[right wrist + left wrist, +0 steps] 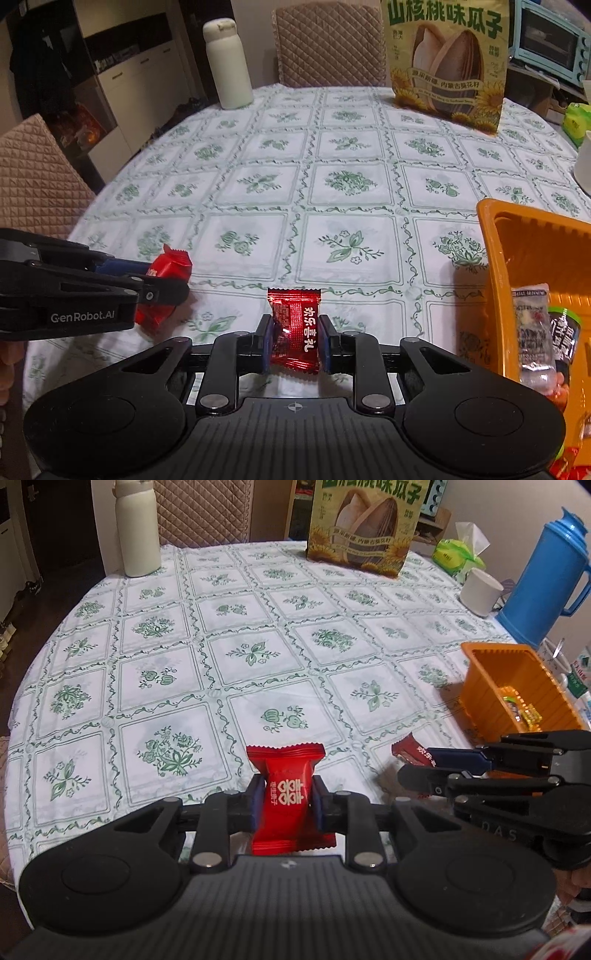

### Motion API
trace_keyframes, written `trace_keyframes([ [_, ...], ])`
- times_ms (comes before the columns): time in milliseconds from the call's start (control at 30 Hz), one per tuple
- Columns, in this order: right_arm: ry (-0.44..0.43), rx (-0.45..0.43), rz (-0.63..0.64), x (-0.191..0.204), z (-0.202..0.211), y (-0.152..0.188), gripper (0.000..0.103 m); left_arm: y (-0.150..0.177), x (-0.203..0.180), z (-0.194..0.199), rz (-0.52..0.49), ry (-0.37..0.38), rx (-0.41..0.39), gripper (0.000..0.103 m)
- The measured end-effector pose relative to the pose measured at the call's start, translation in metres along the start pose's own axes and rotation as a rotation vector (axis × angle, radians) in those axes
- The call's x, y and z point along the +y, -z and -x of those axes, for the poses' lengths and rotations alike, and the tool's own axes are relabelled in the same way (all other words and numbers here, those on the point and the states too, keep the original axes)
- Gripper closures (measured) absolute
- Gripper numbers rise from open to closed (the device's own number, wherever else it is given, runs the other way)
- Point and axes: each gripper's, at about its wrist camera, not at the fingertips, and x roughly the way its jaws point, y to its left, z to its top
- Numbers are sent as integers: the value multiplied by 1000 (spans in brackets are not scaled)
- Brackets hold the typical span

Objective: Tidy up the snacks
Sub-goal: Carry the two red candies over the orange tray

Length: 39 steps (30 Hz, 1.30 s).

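Two wrapped candies ride in our jaws above the counter: left gripper clamped on the bright red candy, right gripper on the dark red candy, both upright, long axes pointing away. Farther right, the orange bin holds several snacks; these two remain.

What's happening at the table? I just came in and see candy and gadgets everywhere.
A person is tidying snacks with a handheld claw in each hand. The left claw is shut on a bright red candy, and the right claw is shut on a darker red candy. Both are held just above the tablecloth. An orange bin to the right already holds a few packets.
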Motion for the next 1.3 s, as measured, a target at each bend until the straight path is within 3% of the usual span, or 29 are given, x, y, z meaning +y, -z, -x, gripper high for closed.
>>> trace_keyframes([
  [367, -49, -62, -49, 8, 57, 15, 78, 19, -20, 52, -9, 31, -42, 80],
  [667, -49, -104, -87, -5, 110, 39, 78, 34, -65, 81, -62, 95, -56, 80],
  [1000, 66, -168, -177, -63, 172, 65, 78, 26, -134, 87, -132, 171, -96, 80],
  [1300, 163, -184, -231, -123, 203, 84, 78, 9, -199, 71, -164, 221, -120, 80],
])
